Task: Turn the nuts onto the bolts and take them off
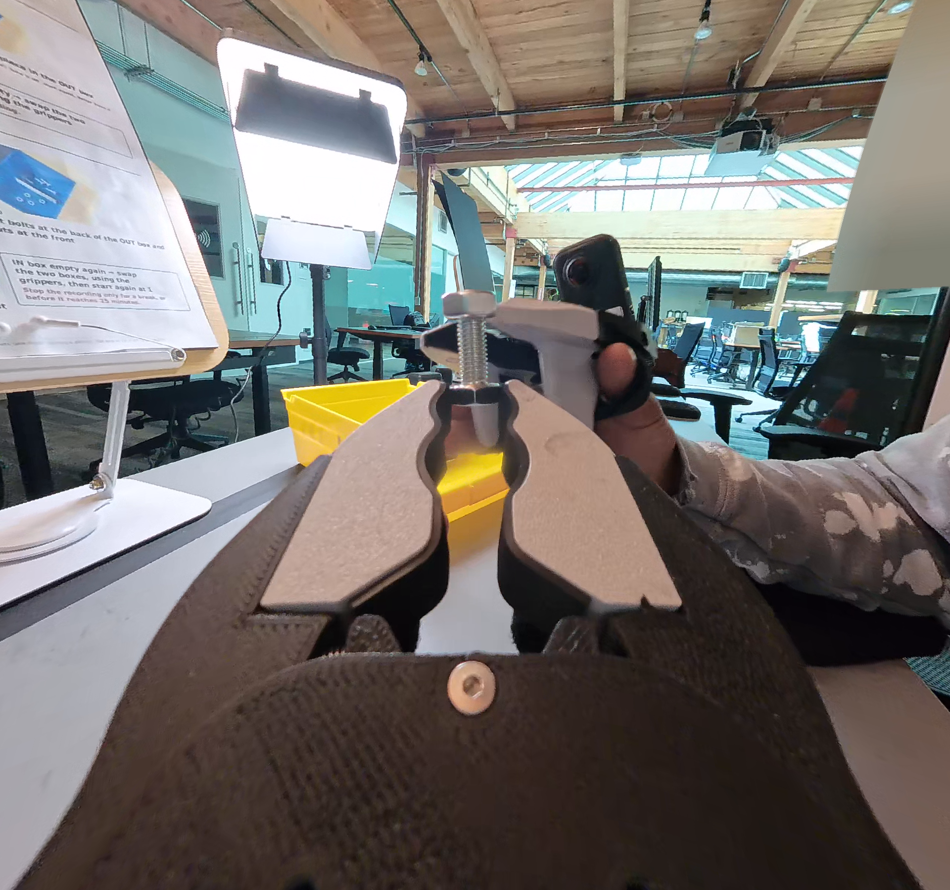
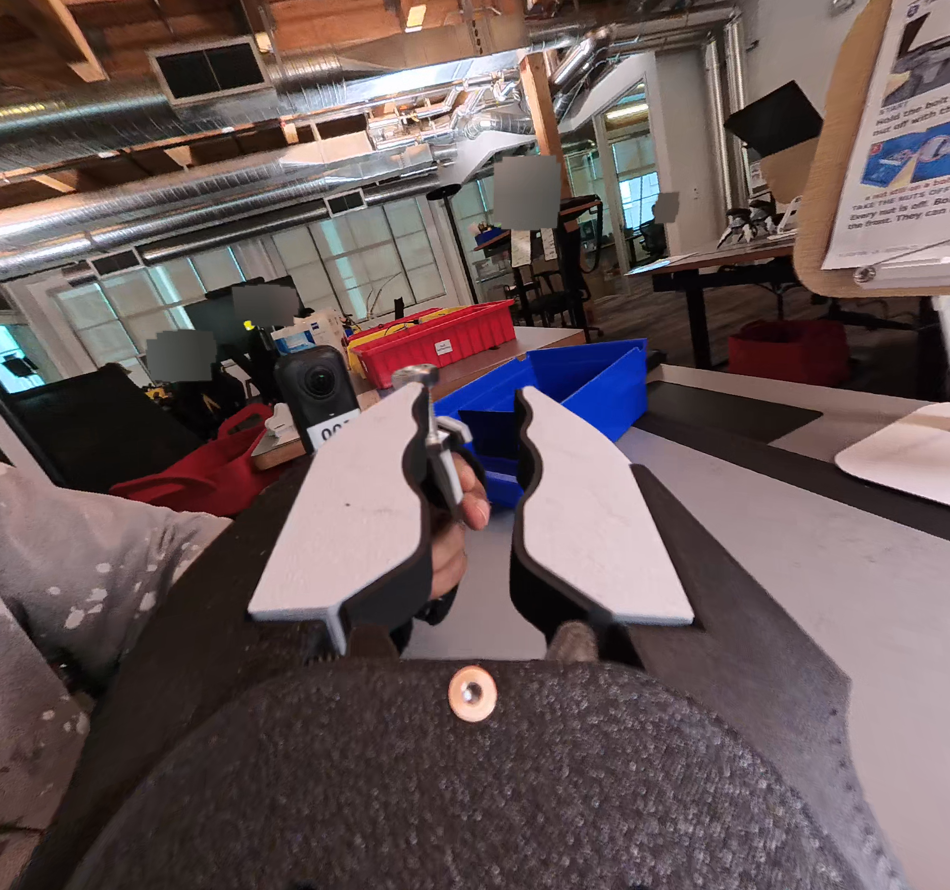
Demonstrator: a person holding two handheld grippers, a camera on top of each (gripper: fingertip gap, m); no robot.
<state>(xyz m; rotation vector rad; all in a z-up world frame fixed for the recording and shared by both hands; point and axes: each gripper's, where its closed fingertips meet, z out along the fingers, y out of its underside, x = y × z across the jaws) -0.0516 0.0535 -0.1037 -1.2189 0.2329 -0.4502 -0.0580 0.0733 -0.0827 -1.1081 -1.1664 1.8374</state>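
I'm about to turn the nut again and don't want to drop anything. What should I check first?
1. Left gripper clamped on the nut: ok.
2. Nut sits on the bolt: ok, at its lower end.
3. Right gripper gripping the bolt: not ok, jaws open.
4. Bolt upright, head on top: ok.
5. How many threads the nut has caught: cannot tell.

Your left gripper (image 1: 472, 392) is pinched nearly closed at the tips; your right gripper (image 2: 470, 395) is spread wide.
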